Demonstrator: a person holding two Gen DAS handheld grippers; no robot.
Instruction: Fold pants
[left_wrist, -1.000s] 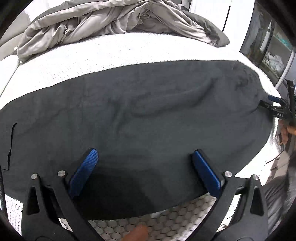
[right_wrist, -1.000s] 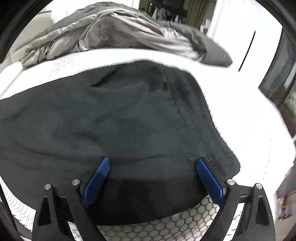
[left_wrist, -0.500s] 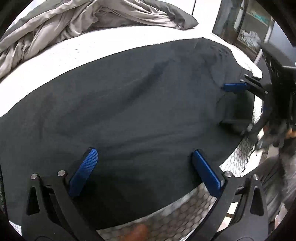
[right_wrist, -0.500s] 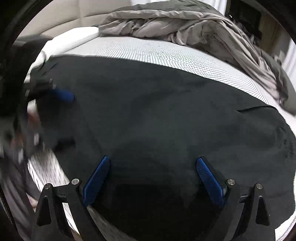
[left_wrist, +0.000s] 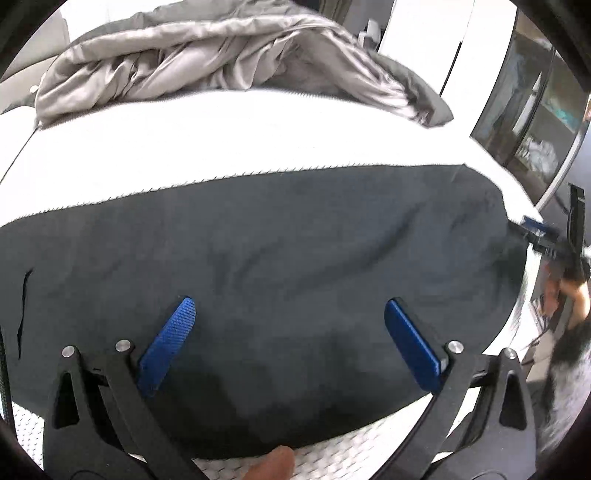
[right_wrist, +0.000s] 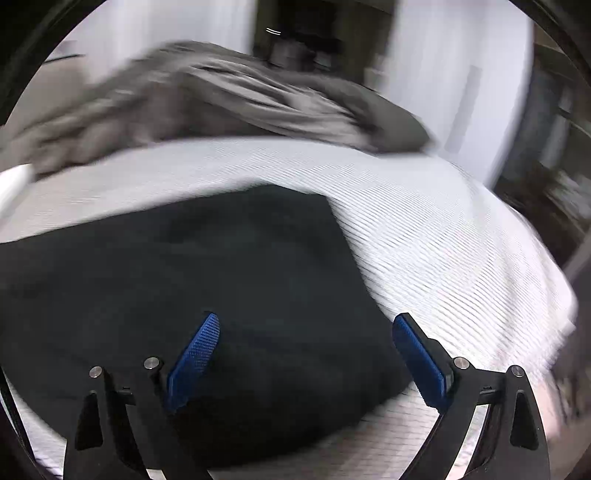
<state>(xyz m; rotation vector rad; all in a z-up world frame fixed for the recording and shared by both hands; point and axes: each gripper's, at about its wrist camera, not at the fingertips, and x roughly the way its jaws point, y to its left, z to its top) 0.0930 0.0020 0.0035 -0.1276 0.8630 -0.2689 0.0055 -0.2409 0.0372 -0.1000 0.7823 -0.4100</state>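
Dark pants (left_wrist: 280, 251) spread flat across white mattress (left_wrist: 229, 140), long axis left to right, near front edge; probably laid out this way to give clean fold lines. Matte, soft knit, shallow creases mid-panel; narrow slit at far left end of pants. Mattress cover textured, honeycomb weave showing just in front of pants.

Left tool (left_wrist: 291, 343) poised over near edge of pants, blue ribbed pads wide apart, nothing held. Fingertip (left_wrist: 275, 463) visible just below pants.

Right tool (right_wrist: 306, 354) above right end of pants, corner square-cut there; pads spread wide, empty. View motion-blurred.

Behind pants, crumpled grey duvet (left_wrist: 221, 55), satiny sheen, heaped at back of mattress.
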